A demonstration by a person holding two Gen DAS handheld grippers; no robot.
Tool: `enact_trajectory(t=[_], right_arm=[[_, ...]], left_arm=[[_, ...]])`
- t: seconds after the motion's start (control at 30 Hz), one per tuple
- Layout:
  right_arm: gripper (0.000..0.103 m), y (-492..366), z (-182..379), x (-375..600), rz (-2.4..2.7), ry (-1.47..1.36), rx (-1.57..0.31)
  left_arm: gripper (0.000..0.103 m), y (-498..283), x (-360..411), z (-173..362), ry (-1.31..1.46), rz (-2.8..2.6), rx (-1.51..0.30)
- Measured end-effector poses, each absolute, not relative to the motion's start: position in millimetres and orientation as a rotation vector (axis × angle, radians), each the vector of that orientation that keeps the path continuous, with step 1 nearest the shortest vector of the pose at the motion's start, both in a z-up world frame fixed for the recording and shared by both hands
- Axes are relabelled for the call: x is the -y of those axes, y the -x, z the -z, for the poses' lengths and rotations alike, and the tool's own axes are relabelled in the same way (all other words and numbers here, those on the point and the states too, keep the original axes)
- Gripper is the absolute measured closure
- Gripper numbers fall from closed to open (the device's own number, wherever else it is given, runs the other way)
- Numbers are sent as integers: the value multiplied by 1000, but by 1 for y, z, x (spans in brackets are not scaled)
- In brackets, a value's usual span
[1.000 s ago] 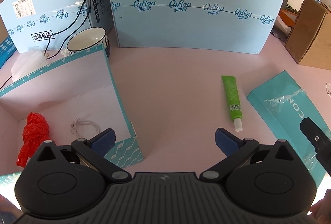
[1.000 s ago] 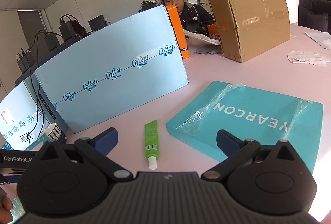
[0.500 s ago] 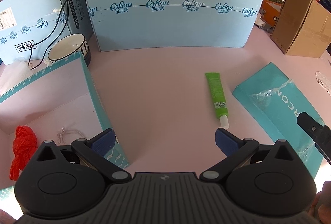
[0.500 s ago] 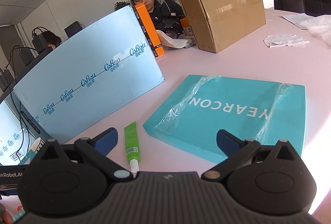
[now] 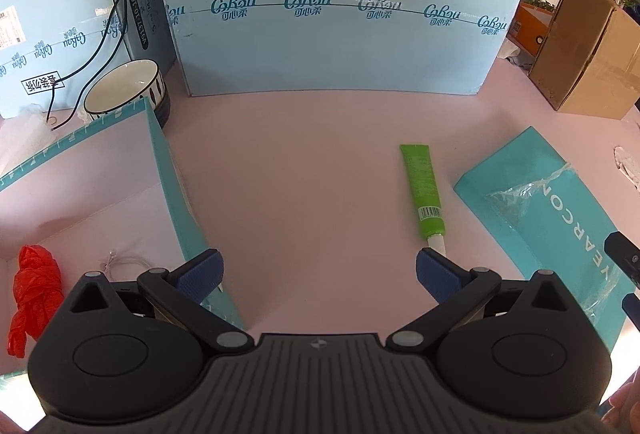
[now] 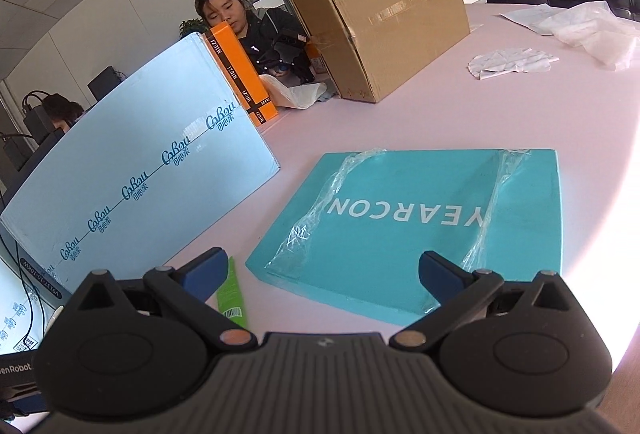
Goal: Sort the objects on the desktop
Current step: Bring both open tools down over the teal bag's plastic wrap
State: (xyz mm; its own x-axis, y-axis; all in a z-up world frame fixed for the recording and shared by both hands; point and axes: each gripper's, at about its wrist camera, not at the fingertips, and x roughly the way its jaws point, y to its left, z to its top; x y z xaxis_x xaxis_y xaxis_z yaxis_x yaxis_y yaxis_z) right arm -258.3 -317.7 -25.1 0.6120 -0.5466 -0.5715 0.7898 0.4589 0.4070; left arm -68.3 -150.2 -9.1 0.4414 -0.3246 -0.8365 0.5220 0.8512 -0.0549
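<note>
The left hand-held gripper (image 5: 319,269) hangs over the pink counter (image 5: 304,153) with its blue-padded fingers spread wide and nothing between them. Its left finger sits over the teal wall of the open box (image 5: 168,169); its right fingertip lies just beside the white cap of the green tube (image 5: 424,189), which lies flat on the counter, cap end toward the gripper. Inside the open box lie a red plastic bag (image 5: 34,290) and a small loop of white string (image 5: 124,260). Right of the tube, apart from it, lies the teal YEARCON lid (image 5: 560,218) with loose clear film on it. Farther off stand a striped bowl (image 5: 126,89) and a pale blue carton (image 5: 340,9).

The right hand-held gripper (image 6: 320,268) is likewise wide open and empty, held over the near edge of the teal lid (image 6: 420,218). The green tube (image 6: 231,294) shows just under its left finger. Beyond are a brown cardboard box (image 6: 380,17) and a person seated behind an orange box (image 6: 240,69).
</note>
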Motion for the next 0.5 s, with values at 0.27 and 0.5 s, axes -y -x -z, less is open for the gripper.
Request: enact_trajectory(t=[0.27,0.5], right_arm=[[0,257,27,321,860,-700,-397],[0,258,28,324,868,-701,-404]], left_arm=[[0,66,155,18,-248,525,-996],[0,65,159,19,-254,527,-996]])
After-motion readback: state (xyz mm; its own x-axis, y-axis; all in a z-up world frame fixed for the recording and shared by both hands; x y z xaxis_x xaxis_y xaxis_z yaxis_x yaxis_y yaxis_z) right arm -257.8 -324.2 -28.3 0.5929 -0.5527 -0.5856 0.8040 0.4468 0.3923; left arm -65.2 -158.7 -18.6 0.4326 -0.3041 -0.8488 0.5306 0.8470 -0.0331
